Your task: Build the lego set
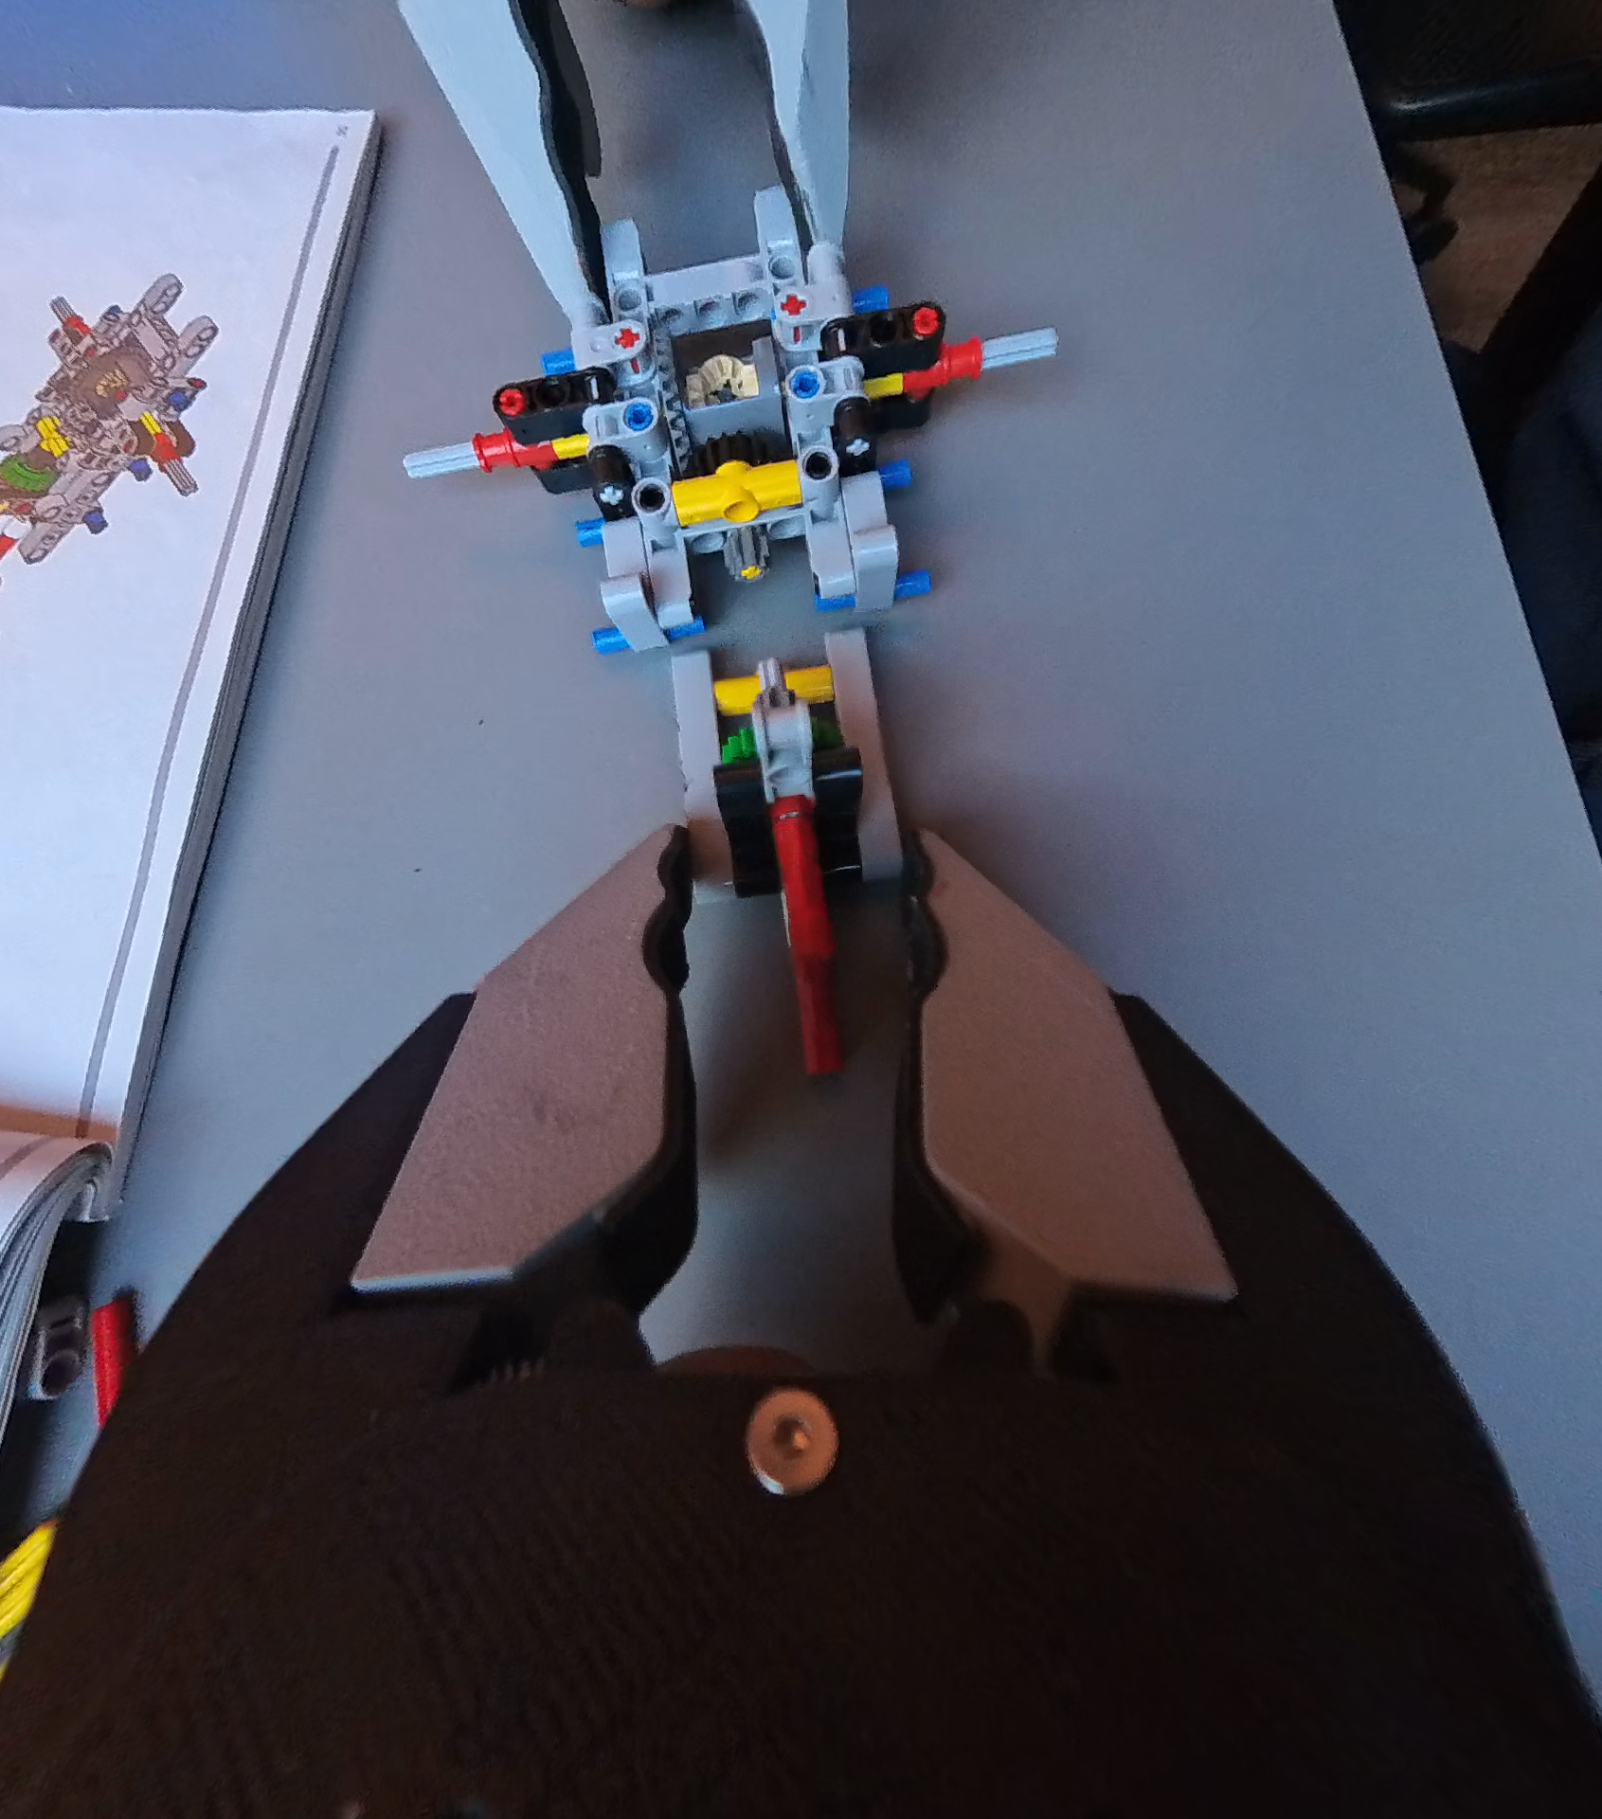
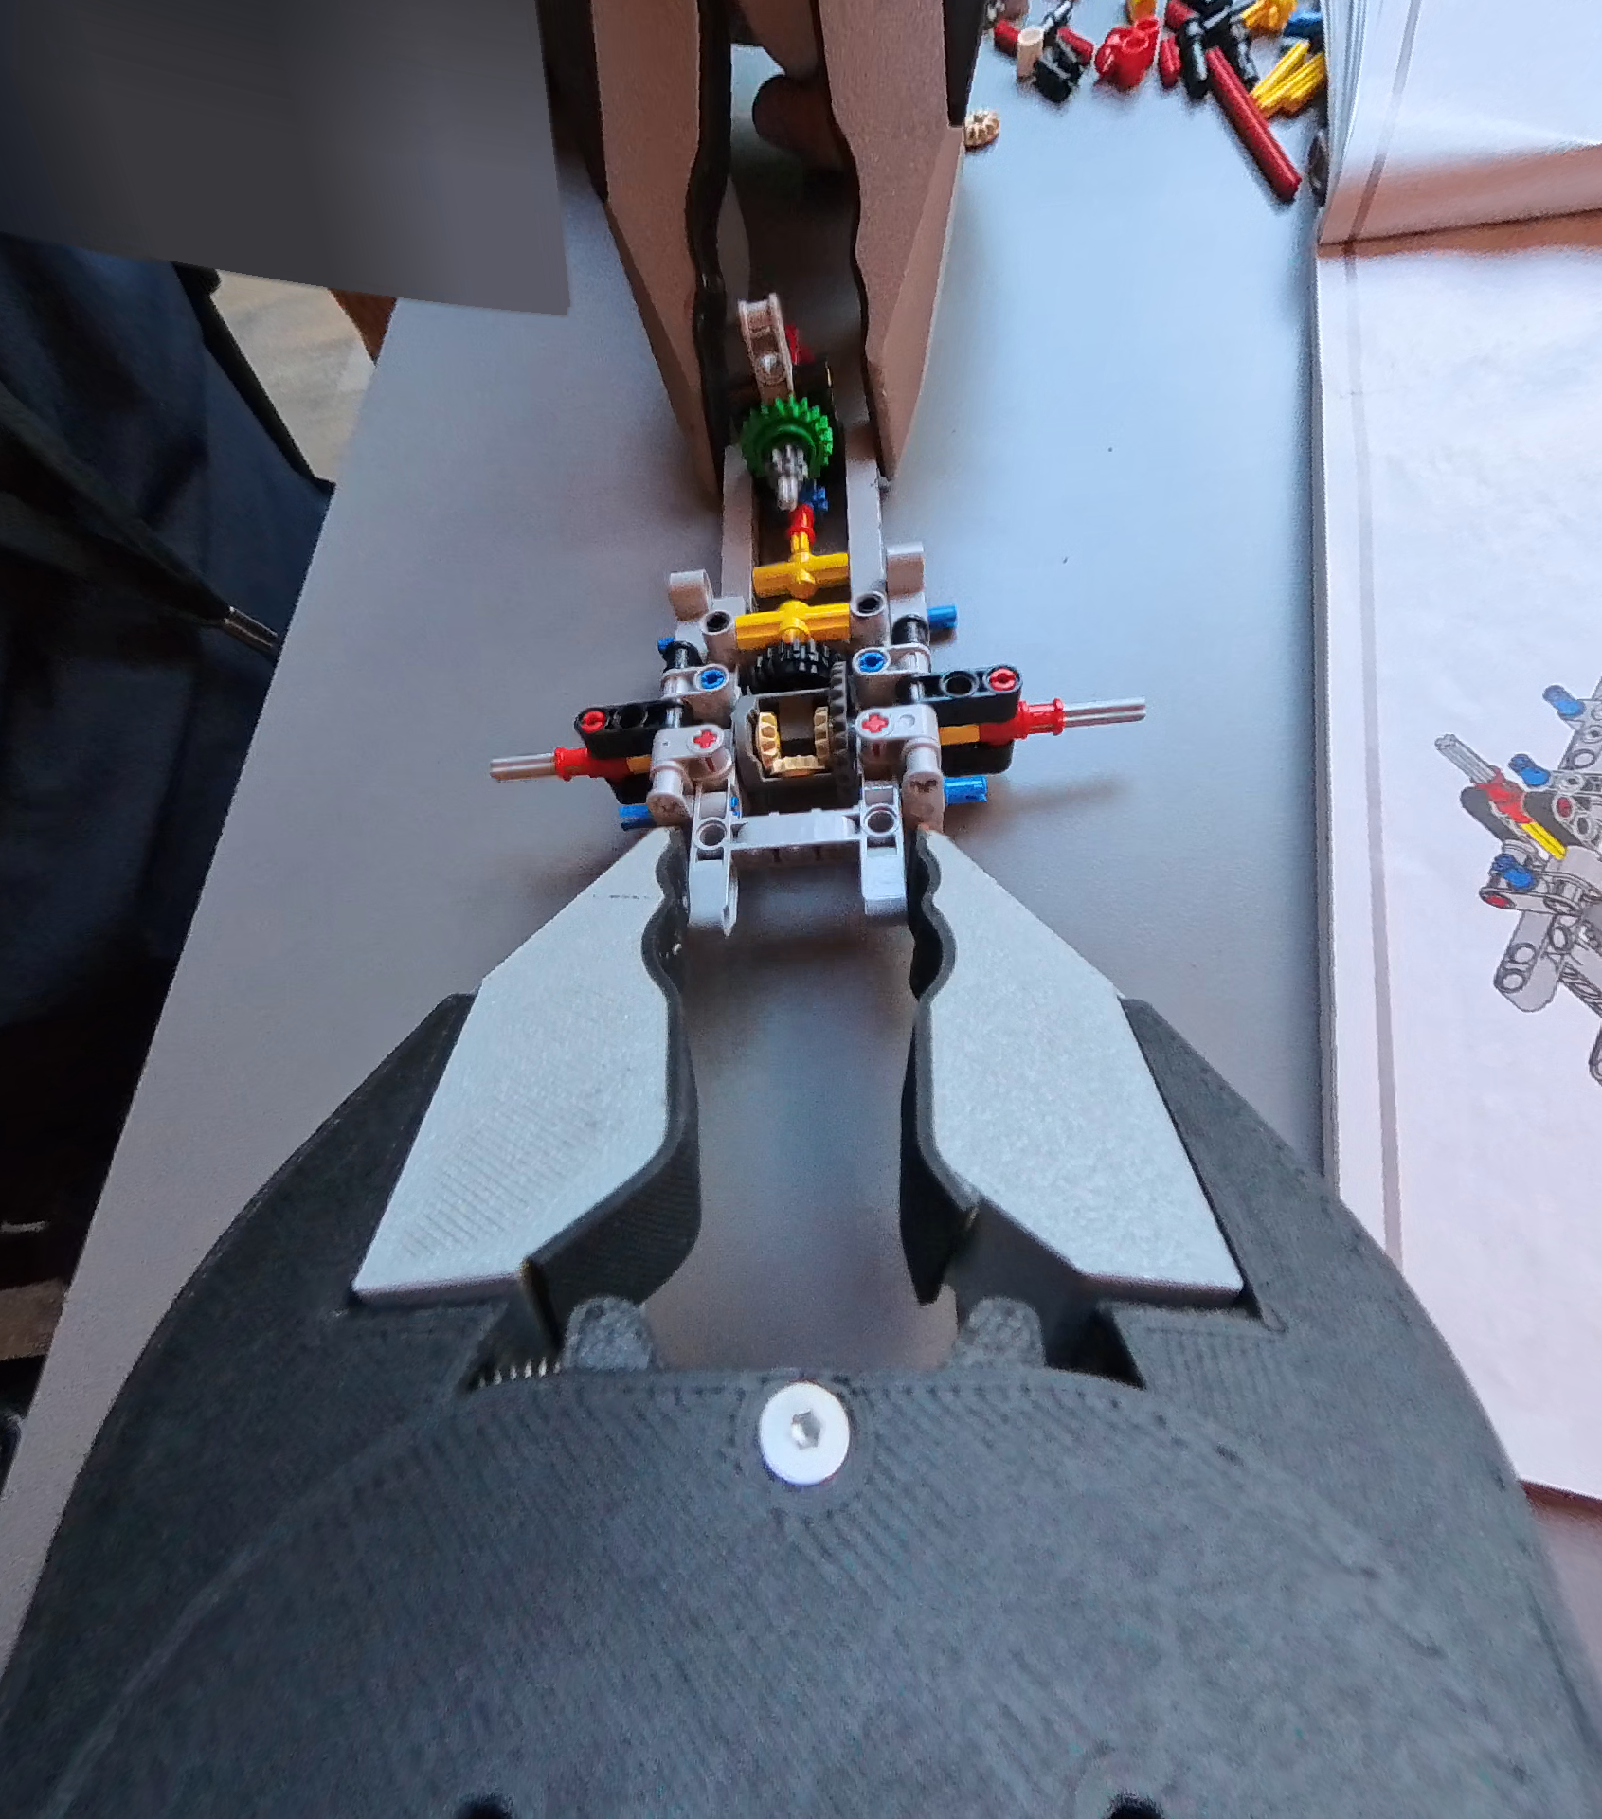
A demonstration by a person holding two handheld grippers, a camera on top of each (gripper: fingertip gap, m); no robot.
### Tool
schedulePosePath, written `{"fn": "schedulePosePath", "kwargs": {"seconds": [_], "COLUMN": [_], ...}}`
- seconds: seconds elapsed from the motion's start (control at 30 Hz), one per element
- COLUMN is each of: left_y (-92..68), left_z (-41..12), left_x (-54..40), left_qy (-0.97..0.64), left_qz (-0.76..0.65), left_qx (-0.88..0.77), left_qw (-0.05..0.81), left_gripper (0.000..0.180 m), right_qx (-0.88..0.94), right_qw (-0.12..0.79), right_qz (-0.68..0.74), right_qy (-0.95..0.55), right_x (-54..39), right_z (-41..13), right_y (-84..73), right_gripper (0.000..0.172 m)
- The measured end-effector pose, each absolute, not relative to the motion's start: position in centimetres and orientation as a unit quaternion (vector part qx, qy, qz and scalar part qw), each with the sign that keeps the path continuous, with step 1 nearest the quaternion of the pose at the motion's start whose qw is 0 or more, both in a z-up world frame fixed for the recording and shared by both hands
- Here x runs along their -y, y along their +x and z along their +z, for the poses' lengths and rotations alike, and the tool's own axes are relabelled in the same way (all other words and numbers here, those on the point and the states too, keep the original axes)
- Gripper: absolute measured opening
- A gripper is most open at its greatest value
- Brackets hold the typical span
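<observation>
Both ends pinned! The left hand-held gripper (image 1: 792, 856) clamps the grey rails of the brick-built axle assembly (image 1: 728, 443) on the desk (image 1: 1171, 689); the right hand-held gripper (image 2: 792, 866) squeezes its forked far end. Differential and gears sit seated; loose parts (image 2: 1190, 59) lie unused beside the instruction booklet (image 1: 88, 591).

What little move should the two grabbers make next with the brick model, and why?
Probably lift both ends together, level: the left gripper pinches the brick model's narrow end, the right gripper its wide end, so raising one alone might twist it.
</observation>
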State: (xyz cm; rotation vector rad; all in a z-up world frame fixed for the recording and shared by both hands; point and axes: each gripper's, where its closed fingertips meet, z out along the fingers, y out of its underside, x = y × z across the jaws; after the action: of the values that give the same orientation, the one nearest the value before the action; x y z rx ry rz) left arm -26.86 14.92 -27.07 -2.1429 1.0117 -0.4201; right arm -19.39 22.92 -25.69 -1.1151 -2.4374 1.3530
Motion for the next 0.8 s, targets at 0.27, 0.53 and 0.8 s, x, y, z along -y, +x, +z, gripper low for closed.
{"fn": "schedulePosePath", "kwargs": {"seconds": [0.27,0.53,0.8], "left_y": [-26.9,-26.9,-26.9], "left_z": [-27.1,-27.1,-27.2], "left_x": [-14.9,-15.1,-15.2], "left_qy": [-0.834,-0.836,-0.838], "left_qz": [-0.171,-0.168,-0.167], "left_qx": [-0.386,-0.382,-0.379], "left_qw": [0.355,0.356,0.356], "left_gripper": [0.039,0.039,0.039], "right_qx": [0.795,0.809,0.811], "right_qw": [0.074,0.094,0.101], "right_qz": [0.479,0.452,0.45], "right_qy": [-0.366,-0.363,-0.359], "right_x": [-22.4,-21.1,-21.1], "right_z": [-24.7,-25.5,-25.2], "right_y": [-19.9,-21.0,-21.0], "right_gripper": [0.042,0.042,0.042]}}
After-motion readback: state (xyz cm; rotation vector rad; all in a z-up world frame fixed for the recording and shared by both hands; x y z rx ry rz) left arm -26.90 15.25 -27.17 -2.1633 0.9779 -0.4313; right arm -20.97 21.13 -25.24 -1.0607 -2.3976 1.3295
